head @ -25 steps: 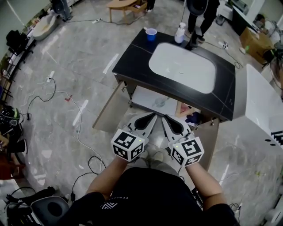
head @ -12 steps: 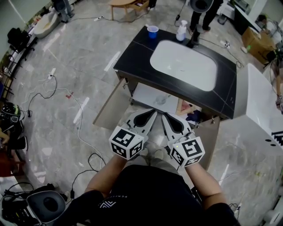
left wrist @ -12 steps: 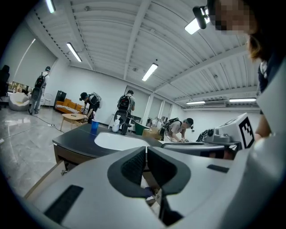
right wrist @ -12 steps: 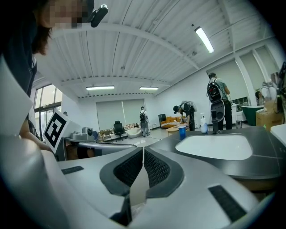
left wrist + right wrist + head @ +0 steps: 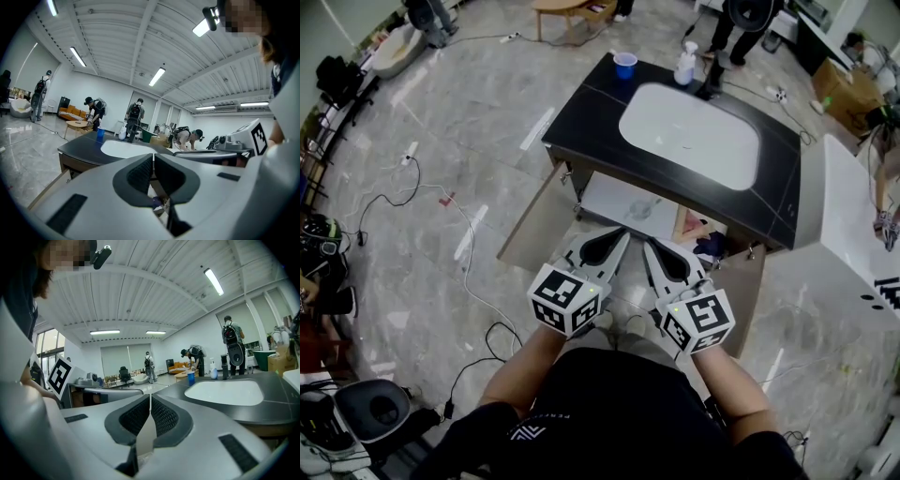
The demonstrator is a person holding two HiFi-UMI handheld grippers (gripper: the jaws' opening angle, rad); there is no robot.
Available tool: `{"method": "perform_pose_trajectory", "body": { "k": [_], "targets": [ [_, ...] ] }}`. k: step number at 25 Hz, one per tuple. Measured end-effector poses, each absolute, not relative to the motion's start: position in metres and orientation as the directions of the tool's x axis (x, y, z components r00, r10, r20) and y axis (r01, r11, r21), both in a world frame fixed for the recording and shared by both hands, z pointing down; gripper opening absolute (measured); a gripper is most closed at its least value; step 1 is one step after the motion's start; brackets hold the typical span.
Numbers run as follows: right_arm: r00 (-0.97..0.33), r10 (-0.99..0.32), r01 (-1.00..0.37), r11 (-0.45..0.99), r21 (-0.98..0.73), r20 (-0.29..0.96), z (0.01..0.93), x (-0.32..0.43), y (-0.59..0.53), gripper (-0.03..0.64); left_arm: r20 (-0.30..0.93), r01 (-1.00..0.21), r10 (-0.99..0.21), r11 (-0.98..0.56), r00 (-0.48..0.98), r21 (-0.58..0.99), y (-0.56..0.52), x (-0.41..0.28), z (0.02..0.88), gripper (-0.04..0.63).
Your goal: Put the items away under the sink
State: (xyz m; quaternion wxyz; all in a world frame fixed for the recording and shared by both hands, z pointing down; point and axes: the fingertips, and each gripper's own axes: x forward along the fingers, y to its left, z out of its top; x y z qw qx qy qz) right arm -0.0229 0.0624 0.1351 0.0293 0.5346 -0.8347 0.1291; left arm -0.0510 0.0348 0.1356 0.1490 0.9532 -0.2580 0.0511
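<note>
Standing at the open wooden cabinet [image 5: 532, 225] beneath the black countertop [image 5: 581, 122], head view: my left gripper [image 5: 622, 235] and right gripper [image 5: 649, 247] hang side by side, well apart from the small blue plastic cup [image 5: 624, 66] and white pump bottle [image 5: 684, 66] at the counter's far edge.

Left gripper view: my jaws pressed together on nothing.

Right gripper view: likewise closed, bare.

The cup is probably light and thin-walled, so I would pinch its rim gently. The bottle is likely heavier and slick, best taken at the neck.
</note>
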Motion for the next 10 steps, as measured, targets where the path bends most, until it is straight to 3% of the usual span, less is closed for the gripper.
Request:
{"method": "perform_pose_trajectory", "body": {
  "k": [10],
  "targets": [
    [-0.427,-0.88,-0.9,0.393,-0.187,0.206,0.14,-0.0261,0.0659,0.04,0.172,-0.493,-0.463,-0.838,0.869,0.233,0.0406,-0.0481,0.1352,0.015]
  ]
}}
